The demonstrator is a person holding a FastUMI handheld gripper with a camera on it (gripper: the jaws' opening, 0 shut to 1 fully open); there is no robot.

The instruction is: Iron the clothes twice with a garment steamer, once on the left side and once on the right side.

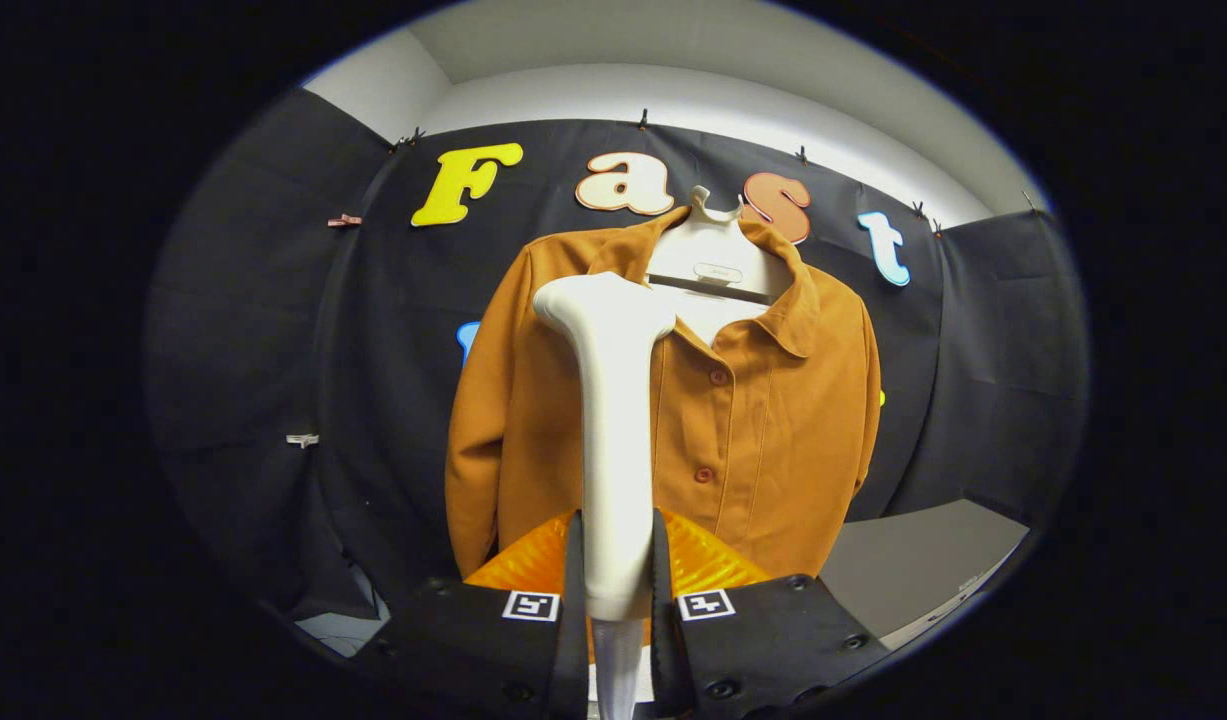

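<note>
Fingers (618, 575) clamped on white plastic garment steamer (611, 420) handle, head up at hanging orange button-front jacket (763, 420) left shoulder, likely to start a downward pass.

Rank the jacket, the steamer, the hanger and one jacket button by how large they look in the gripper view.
1. Orange jacket, largest by far.
2. White steamer, gripped between the gripper fingers; it sits nearer the camera, so it looks bigger than it is.
3. White hanger, mostly hidden by the collar.
4. Button, smallest.
</note>
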